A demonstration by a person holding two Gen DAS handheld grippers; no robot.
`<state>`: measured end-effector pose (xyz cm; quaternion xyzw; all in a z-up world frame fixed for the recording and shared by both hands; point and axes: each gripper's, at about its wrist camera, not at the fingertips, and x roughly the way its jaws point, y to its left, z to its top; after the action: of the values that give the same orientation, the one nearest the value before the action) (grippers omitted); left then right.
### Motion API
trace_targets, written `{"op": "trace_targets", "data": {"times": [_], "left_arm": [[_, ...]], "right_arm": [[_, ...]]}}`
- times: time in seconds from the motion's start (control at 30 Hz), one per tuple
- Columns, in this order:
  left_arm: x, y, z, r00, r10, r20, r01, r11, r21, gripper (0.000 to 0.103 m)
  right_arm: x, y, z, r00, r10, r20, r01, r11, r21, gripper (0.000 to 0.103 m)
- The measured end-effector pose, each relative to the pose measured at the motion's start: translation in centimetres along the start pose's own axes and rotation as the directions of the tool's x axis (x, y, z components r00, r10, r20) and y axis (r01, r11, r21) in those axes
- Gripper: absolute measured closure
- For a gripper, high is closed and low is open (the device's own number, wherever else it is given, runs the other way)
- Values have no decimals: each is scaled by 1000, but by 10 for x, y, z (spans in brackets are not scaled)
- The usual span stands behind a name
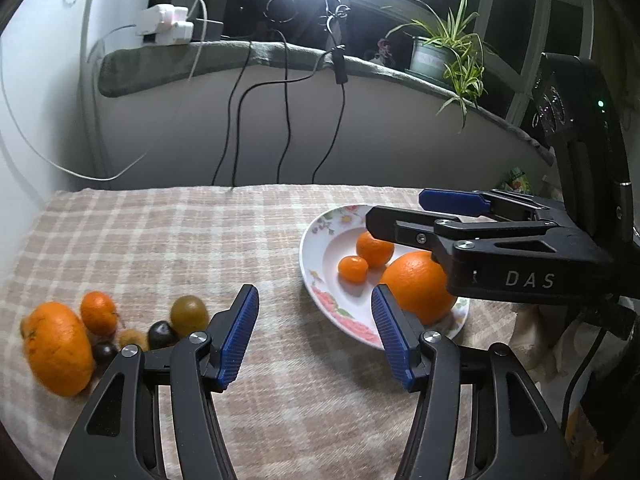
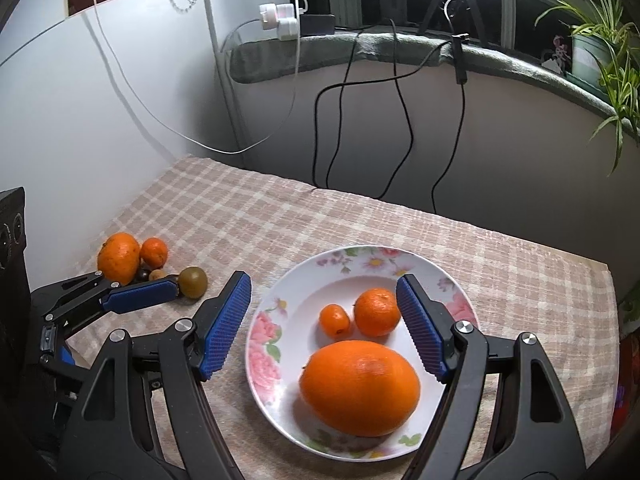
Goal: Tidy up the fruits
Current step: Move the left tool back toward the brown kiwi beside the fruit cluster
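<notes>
On the left side of the checked tabletop (image 1: pixel 168 240) sits the heap not yet sorted: a big orange (image 1: pixel 56 350), a small mandarin (image 1: pixel 98 313) just behind it, a greenish-brown round fruit (image 1: pixel 189 314) to their right, and a few little dark and yellow fruits (image 1: pixel 162 334) huddled between them, all touching or nearly so. None of these is on the plate yet.

Next across, the left tool (image 1: pixel 316 340) hangs over bare cloth between the heap and the plate, its blue pads spread and nothing between them. To my eye its job is the heap: come down over one fruit at a time, start with the outer greenish-brown one so the others are not knocked rolling, and bracket it across its widest part before squeezing.

Further right stands the floral plate (image 2: pixel 260 344), holding a large orange (image 2: pixel 360 386) at the near edge, a mandarin (image 2: pixel 377 312) behind it, and a tiny mandarin (image 2: pixel 334 320) just beside that. The right tool (image 2: pixel 324 328) hovers above the plate with its pads spread wide and gripping nothing.

Free room on the plate is at the left and far side, so new fruit is best set there, lowered until it rests before letting go, since round fruit rolls off a shallow rim.
</notes>
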<state>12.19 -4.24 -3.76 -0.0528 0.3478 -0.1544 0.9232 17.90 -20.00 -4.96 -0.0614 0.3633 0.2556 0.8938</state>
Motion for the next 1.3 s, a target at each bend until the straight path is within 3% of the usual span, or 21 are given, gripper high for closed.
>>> {"op": "trace_targets", "data": {"times": [0.93, 1.13, 1.3], "left_arm": [[-73, 93, -29, 981, 188, 54, -181, 977, -111, 45], [-84, 124, -37, 970, 237, 47, -226, 960, -163, 45], [-94, 157, -43, 956, 292, 37, -277, 936, -215, 45]], "right_arm": [[21, 72, 0, 989, 137, -62, -142, 986, -87, 25], [33, 85, 3, 984, 154, -86, -163, 981, -107, 25], [46, 94, 4, 980, 163, -113, -177, 977, -118, 32]]}}
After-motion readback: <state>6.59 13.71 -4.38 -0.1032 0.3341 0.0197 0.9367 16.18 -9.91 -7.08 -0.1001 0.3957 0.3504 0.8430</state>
